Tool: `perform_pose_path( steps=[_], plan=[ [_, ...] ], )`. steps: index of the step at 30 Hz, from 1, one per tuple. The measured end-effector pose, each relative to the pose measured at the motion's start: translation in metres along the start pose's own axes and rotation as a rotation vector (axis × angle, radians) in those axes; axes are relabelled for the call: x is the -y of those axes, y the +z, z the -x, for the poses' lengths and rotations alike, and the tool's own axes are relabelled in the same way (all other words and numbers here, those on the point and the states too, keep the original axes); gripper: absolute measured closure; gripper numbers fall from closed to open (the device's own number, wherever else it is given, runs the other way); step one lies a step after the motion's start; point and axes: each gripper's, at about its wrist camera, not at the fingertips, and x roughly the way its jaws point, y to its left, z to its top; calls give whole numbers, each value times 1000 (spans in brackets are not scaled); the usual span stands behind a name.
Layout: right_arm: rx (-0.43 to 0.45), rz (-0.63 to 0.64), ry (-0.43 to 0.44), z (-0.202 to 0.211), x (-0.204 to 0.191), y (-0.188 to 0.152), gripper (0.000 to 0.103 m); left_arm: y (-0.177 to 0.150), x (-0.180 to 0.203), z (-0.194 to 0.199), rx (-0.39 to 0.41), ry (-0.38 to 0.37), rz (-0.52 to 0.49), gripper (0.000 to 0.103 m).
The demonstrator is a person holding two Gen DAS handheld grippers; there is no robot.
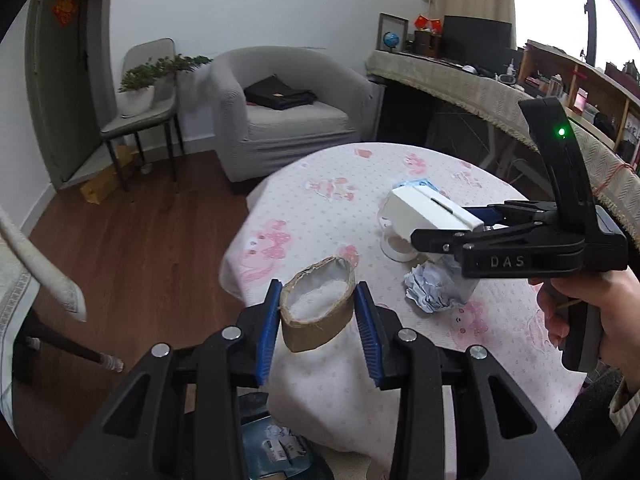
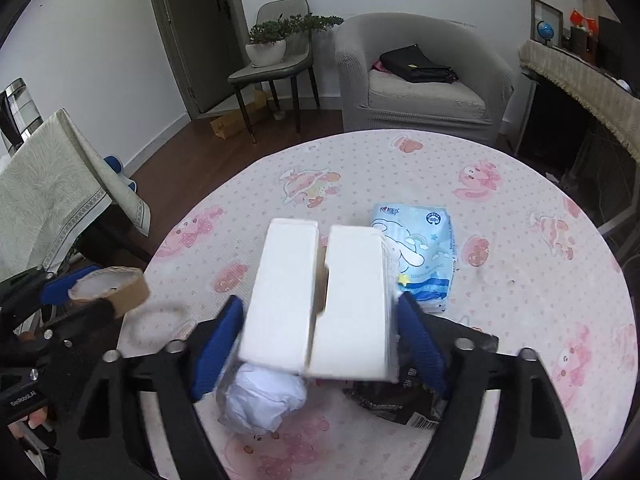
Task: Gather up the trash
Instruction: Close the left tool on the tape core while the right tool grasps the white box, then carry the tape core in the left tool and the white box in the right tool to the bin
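Right wrist: right gripper (image 2: 320, 336) clamping white box (image 2: 316, 296) (lengthwise forward), left gripper (image 1: 318, 320) clamping cardboard roll (image 1: 318, 308).

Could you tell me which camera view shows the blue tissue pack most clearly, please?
The right wrist view: the blue tissue pack lies fully visible beyond the white box. In the left wrist view only a blue sliver peeks over that box.
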Motion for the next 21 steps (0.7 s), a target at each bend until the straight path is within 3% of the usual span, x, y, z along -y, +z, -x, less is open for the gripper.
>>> perform_pose_path(
  steps=[3, 11, 21],
  plan=[
    [1, -5, 12, 0, 5, 0, 43, -1, -2, 16, 11, 64, 21, 64],
    [52, -12, 125, 18, -3, 4, 43, -22, -10, 54, -15, 173, 78, 64],
    [113, -1, 193, 40, -26, 11, 43, -66, -38, 50, -25, 194, 149, 64]
  ],
)
